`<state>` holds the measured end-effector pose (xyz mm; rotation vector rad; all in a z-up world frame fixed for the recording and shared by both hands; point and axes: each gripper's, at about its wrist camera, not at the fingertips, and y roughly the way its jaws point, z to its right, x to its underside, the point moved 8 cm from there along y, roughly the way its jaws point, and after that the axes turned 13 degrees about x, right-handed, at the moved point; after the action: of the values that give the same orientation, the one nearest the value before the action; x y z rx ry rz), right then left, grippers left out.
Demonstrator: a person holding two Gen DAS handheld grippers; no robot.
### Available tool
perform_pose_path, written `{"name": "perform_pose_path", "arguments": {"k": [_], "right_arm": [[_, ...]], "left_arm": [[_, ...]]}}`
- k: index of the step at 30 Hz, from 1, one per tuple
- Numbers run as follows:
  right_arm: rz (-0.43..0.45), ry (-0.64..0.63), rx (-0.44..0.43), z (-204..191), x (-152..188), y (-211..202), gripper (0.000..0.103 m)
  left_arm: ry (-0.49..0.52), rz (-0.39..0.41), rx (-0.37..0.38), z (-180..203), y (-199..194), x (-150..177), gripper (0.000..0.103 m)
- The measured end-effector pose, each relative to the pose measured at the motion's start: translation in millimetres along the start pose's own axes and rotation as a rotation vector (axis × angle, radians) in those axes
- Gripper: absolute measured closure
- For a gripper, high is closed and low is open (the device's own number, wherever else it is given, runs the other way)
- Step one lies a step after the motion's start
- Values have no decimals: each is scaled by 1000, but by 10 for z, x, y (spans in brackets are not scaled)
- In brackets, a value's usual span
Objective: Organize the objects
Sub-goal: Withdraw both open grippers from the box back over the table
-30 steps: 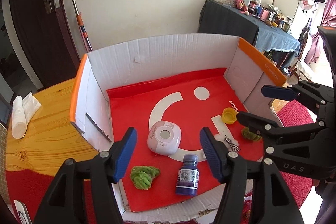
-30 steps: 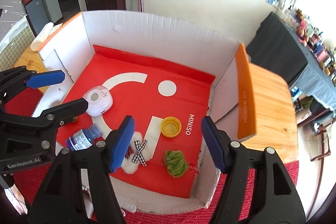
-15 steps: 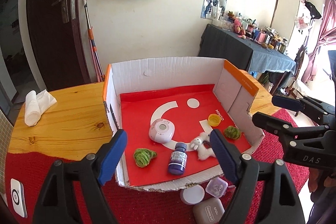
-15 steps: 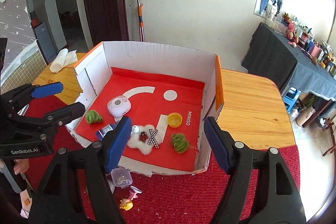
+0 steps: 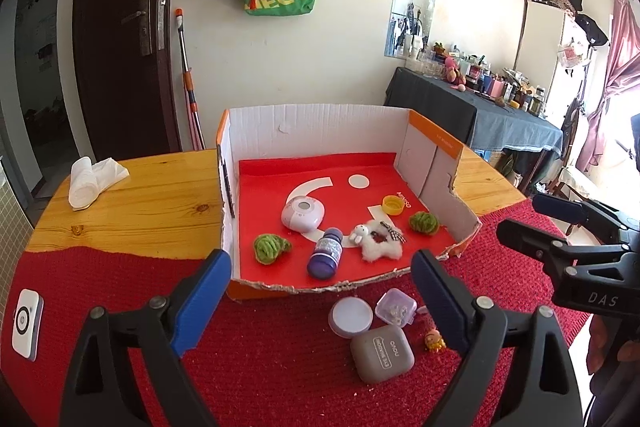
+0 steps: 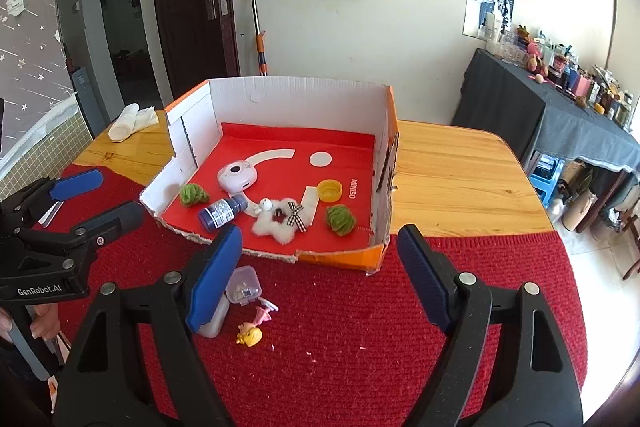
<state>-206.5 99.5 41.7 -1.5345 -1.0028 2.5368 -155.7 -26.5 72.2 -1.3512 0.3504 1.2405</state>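
- White card-like device (image 5: 27, 323) lies flat at the far left edge of the red mat (image 5: 260, 367).
- Rolled white tissue (image 5: 91, 179) sits on bare wood table (image 5: 152, 203), well left of the box.
- Left gripper (image 5: 320, 301) hovers over the mat, jaws opening, nothing between them.
- Cardboard box (image 5: 320, 131), near wall torn low, rests half on wood, half on mat.
- Inside box, left to right: green pom-pom (image 5: 270, 247); pink round case (image 5: 303, 215); purple bottle (image 5: 326, 255) lying on its side; white plush rabbit (image 5: 378, 241) with a checked bow; yellow cap (image 5: 393, 205); second green pom-pom (image 5: 423, 223).
- On the mat just in front of box: round lidded jar (image 5: 351, 315), clear small box (image 5: 395, 307), grey earbud case (image 5: 382, 351), tiny yellow figure (image 5: 434, 340).
- Right gripper (image 6: 320, 281) also above the mat, jaws opening, empty.
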Motion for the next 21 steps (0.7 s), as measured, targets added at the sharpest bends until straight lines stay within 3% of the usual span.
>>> {"name": "perform_pose_path", "arguments": {"k": [11,21], "right_arm": [[-5,9,-20,-121,477,18,21],[-75,25,-34,-197,832,247,21]], "left_arm": [[-40,-23,-16,9,50,534,10],[-90,-84,-3,-26,191,898,10]]}}
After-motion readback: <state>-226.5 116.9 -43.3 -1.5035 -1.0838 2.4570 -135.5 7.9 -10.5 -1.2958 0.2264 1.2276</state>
